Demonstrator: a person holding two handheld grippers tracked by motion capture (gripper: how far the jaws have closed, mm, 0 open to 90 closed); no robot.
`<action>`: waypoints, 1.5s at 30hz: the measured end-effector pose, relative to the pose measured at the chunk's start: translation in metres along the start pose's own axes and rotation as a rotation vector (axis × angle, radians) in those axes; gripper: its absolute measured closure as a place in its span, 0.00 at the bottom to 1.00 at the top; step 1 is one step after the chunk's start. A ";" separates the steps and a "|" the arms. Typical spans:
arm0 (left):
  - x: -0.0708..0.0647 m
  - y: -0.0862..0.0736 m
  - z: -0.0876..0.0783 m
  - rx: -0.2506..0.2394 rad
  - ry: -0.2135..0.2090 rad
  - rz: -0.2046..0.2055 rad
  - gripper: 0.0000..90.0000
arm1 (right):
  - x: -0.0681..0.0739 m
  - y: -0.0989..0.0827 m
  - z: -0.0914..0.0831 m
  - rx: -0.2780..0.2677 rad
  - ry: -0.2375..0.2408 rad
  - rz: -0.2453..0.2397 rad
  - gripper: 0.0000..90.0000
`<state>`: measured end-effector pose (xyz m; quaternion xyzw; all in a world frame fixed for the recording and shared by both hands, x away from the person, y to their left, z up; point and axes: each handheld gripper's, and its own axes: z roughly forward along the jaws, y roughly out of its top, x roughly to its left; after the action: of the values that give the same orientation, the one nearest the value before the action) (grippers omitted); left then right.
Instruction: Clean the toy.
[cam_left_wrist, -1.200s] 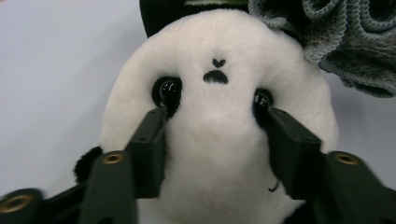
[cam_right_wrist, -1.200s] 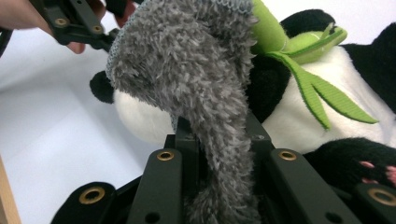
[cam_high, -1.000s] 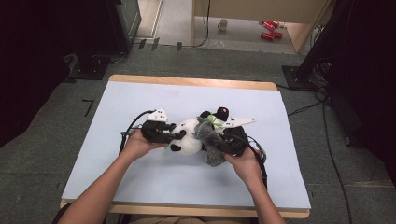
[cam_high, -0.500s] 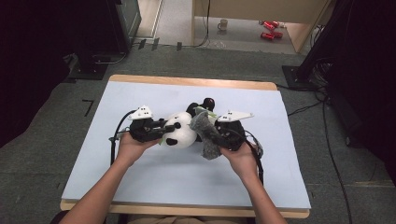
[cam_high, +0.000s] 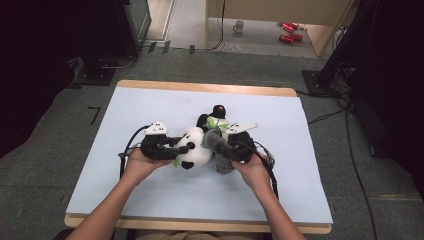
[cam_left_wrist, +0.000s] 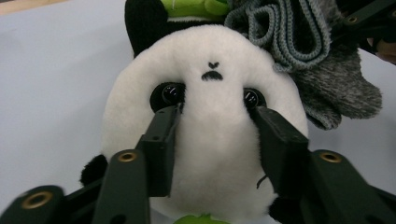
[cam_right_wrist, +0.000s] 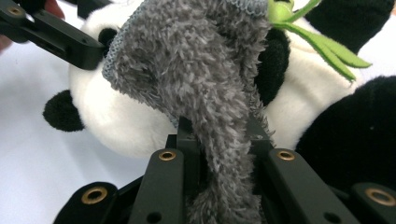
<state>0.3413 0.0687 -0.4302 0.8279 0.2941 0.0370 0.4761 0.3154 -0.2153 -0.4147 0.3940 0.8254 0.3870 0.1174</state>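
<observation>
1. The left gripper (cam_left_wrist: 215, 126) has just been opening; its fingers (cam_left_wrist: 161, 140) stand half-open astride the panda toy (cam_high: 195, 150) mid-table (cam_high: 150, 100), barely touching.
2. The right gripper (cam_right_wrist: 219, 140) pinches the grey sock (cam_right_wrist: 201, 74) draped on the panda.
3. Likely step: dressing the panda; next, pull the sock over its head.

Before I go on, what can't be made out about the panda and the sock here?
- Panda body: left gripper view, behind its own head.
- Grey sock toe: right gripper view, cut off by the bottom edge between the jaws.
- Sock opening: high view, too small.
- Left gripper pad contact: unclear against fur.
</observation>
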 end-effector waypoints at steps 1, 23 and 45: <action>0.001 0.001 -0.001 -0.001 -0.006 -0.001 0.53 | 0.000 -0.001 0.001 0.005 0.000 -0.005 0.84; 0.035 -0.003 0.032 0.146 -0.277 -0.094 0.30 | -0.020 -0.009 -0.010 0.018 -0.039 0.043 0.84; 0.015 0.007 0.017 -0.071 0.003 -0.080 0.87 | -0.009 0.008 -0.036 -0.163 -0.027 0.077 0.84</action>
<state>0.3625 0.0606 -0.4371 0.7979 0.3264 0.0296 0.5059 0.3072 -0.2385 -0.3857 0.4196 0.7738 0.4517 0.1451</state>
